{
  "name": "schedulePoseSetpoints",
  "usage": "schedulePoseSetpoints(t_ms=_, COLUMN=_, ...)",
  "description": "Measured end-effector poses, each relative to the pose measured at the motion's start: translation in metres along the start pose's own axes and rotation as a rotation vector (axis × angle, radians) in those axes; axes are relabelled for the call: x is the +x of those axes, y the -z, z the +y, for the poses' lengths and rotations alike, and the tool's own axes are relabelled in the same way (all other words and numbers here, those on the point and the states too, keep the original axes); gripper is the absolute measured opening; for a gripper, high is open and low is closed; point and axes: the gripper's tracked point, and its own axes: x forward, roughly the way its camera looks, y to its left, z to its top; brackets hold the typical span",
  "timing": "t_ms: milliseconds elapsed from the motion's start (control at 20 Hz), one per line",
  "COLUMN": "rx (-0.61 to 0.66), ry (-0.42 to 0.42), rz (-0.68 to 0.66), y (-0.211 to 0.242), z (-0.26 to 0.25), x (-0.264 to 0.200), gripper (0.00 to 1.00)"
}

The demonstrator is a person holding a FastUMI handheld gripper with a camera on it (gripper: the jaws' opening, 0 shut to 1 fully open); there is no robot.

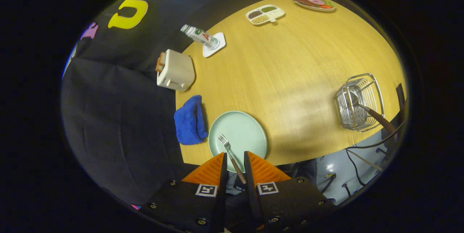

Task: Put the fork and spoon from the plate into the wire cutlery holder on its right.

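Wood-handled spoon (pixel 373 114) standing in the wire cutlery holder (pixel 359 102) at the right of the desk (pixel 297 66). Wood-handled metal fork (pixel 231 155) remaining, tines over the round pale-green plate (pixel 250 131), handle between the tongs (pixel 235 160), narrowly spread; firm pinch not discernible.

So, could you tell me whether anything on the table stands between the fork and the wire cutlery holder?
Nothing visible does. The fork lies with its tines on the green plate and its handle between the gripper's fingers, which are not yet pressed on it. From the plate across to the wire cutlery holder, which already holds the spoon, there is only bare tabletop.
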Motion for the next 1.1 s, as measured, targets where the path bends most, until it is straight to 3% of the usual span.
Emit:
schedulePoseSetpoints(t_ms=500, rx=-0.234, ry=0.052, rz=0.333, y=0.068, z=0.021, x=0.091, gripper=0.26)
schedulePoseSetpoints(t_ms=600, rx=-0.271, ry=0.063, rz=0.367, y=0.077, z=0.024, x=0.105, gripper=0.26)
schedulePoseSetpoints(t_ms=650, rx=-0.290, ry=0.069, rz=0.380, y=0.080, z=0.024, x=0.110, gripper=0.40)
schedulePoseSetpoints(t_ms=700, rx=-0.308, ry=0.084, rz=0.389, y=0.082, z=0.023, x=0.114, gripper=0.44)
schedulePoseSetpoints(t_ms=1100, rx=-0.375, ry=0.191, rz=0.429, y=0.086, z=-0.003, x=0.142, gripper=0.44)
